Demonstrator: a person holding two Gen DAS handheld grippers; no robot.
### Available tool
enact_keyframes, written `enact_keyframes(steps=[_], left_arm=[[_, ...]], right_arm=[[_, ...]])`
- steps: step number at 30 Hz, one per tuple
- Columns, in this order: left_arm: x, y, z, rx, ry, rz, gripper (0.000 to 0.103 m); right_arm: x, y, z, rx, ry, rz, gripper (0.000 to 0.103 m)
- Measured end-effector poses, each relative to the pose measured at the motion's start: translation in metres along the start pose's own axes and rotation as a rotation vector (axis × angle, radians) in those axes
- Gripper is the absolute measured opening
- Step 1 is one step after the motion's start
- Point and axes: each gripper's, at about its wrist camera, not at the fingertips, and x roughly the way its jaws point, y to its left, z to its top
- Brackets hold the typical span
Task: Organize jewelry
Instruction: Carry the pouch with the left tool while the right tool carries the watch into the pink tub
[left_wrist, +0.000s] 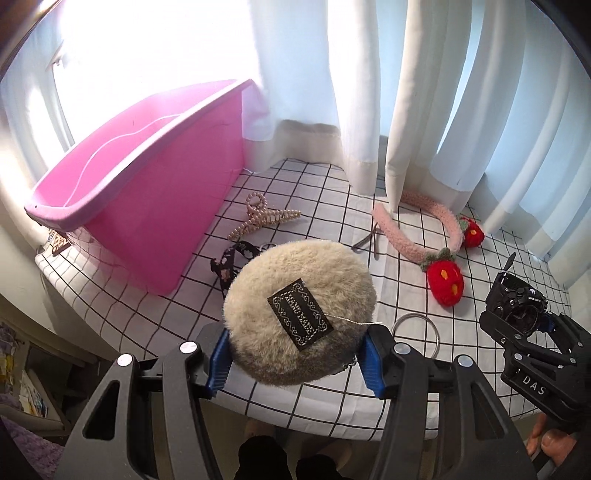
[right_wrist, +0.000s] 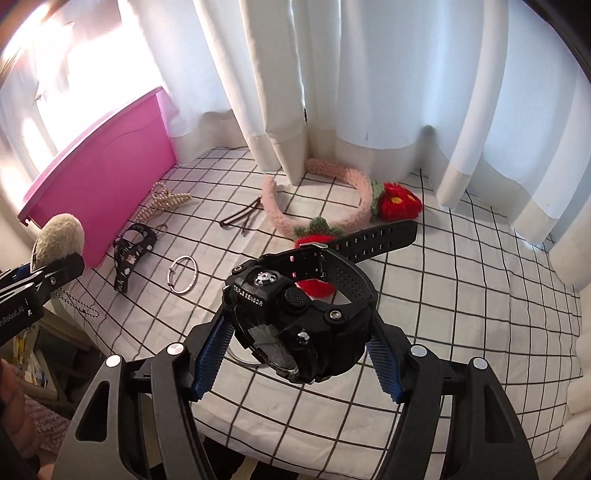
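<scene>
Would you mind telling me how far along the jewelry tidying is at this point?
Nothing looks put away yet: what shows of the pink bin's inside is bare. In hand: the left tongs grip a fluffy pompom, the right tongs a black watch. Left on the checked cloth: pearl hair claw, black patterned strap, silver bangle, hairpins and strawberry headband.

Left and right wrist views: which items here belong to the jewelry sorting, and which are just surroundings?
Job:
- pink bin
- furry pompom, in left tool
- black watch, in right tool
- pearl hair claw
- strawberry headband
- silver bangle
- brown hairpins
- black patterned strap

Surroundings:
- white curtains
- checked tablecloth
</scene>
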Motion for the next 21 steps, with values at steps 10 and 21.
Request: enact_keyframes(steps=[10, 21], left_arm=[[-0.041, 0.059, 0.044, -0.071, -0.102, 0.014, 0.055], [-0.05, 0.147, 0.121, -0.143, -0.19, 0.051, 0.055]], right_arm=[[-0.019, 0.077, 0.068, -0.129, -0.088, 0.097, 0.066], [-0.025, 0.182, 0.168, -0.25, -0.196, 0.217, 0.066]])
